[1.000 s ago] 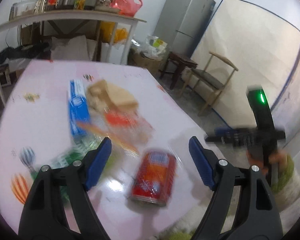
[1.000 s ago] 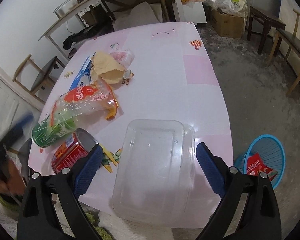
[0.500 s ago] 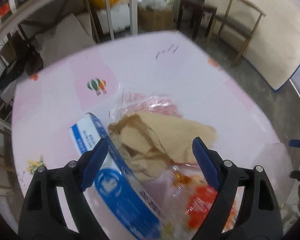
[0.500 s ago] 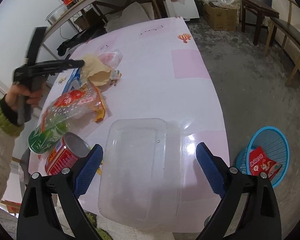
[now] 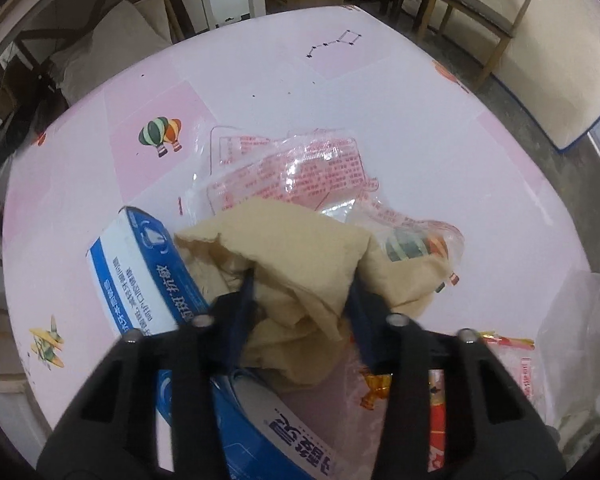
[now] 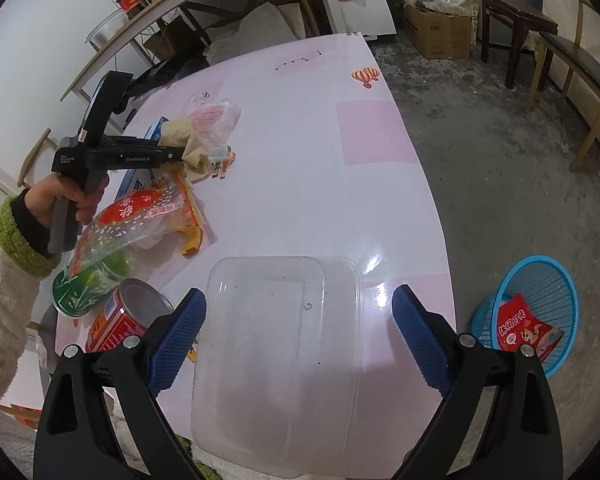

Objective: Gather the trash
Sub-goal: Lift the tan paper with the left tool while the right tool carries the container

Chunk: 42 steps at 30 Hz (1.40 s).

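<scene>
My left gripper [image 5: 300,300] has its fingers pressed into a crumpled tan paper wad [image 5: 296,256] lying on the trash pile, closed around it. The same gripper shows in the right wrist view [image 6: 180,152] at the wad [image 6: 188,140]. A blue and white box [image 5: 140,272] lies to its left and a clear red-printed bag [image 5: 300,168] behind. My right gripper [image 6: 298,332] is open and empty over a clear plastic tray [image 6: 280,352] at the table's near edge.
A red snack bag [image 6: 148,212], a green can [image 6: 80,288] and a red can [image 6: 120,320] lie on the pink table [image 6: 320,140]. A blue waste basket [image 6: 540,304] with a red wrapper stands on the floor to the right. Chairs and shelves stand behind.
My left gripper swung from the red can to the paper wad, dropped onto it and closed around it. My right gripper stayed open over the clear tray.
</scene>
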Motion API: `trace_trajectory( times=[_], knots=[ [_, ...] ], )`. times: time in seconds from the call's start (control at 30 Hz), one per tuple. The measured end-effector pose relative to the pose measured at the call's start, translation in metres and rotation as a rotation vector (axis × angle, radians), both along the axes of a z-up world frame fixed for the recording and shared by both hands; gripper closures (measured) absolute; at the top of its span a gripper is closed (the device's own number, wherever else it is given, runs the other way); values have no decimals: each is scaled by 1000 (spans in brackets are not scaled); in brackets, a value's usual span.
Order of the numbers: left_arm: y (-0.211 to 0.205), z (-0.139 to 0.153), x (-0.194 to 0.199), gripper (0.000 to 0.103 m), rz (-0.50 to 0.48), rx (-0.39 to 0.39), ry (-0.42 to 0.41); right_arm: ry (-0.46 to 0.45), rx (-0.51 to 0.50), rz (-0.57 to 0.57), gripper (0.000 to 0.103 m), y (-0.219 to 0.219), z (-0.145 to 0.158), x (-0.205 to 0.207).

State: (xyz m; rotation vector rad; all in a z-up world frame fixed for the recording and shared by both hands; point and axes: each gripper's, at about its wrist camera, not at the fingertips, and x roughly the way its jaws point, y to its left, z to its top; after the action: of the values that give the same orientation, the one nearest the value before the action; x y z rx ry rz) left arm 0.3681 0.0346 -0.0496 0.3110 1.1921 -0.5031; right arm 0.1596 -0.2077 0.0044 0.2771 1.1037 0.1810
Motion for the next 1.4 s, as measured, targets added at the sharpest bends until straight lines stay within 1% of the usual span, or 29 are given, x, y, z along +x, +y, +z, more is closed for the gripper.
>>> trace_trajectory(
  times=[0.03, 0.1, 0.2, 0.4, 0.57, 0.67, 0.83, 1.0, 1.2, 1.27, 1.33, 1.4],
  knots=[
    [1, 0, 1, 76, 5, -9, 2, 0, 0, -1, 12, 0, 0, 0],
    [4, 3, 1, 88, 17, -23, -4, 1, 0, -5, 12, 0, 0, -1],
    [11, 10, -5, 95, 22, -44, -26, -2, 2, -13, 12, 0, 0, -3],
    [24, 39, -24, 96, 7, -52, -111, -13, 13, -20, 12, 0, 3, -8],
    [28, 76, -40, 97, -2, -52, -211, -25, 19, -24, 12, 0, 6, -10],
    [33, 98, -50, 97, 3, -68, -271, -35, 25, -29, 12, -1, 8, -12],
    [46, 138, -78, 97, 28, -123, -362, -33, 19, -24, 12, -1, 8, -17],
    [54, 171, -119, 97, 35, -224, -420, 8, -28, 15, 12, 7, 0, -21],
    [54, 185, -169, 97, 31, -336, -435, 40, -67, 39, 12, 15, -8, -26],
    [50, 185, -189, 97, 29, -381, -437, 48, -74, 54, 12, 19, -11, -27],
    [47, 184, -205, 97, 30, -404, -437, 57, -89, 68, 12, 23, -14, -27],
    [42, 178, -221, 97, 36, -420, -431, 59, -73, 75, 11, 25, -15, -26]
  ],
)
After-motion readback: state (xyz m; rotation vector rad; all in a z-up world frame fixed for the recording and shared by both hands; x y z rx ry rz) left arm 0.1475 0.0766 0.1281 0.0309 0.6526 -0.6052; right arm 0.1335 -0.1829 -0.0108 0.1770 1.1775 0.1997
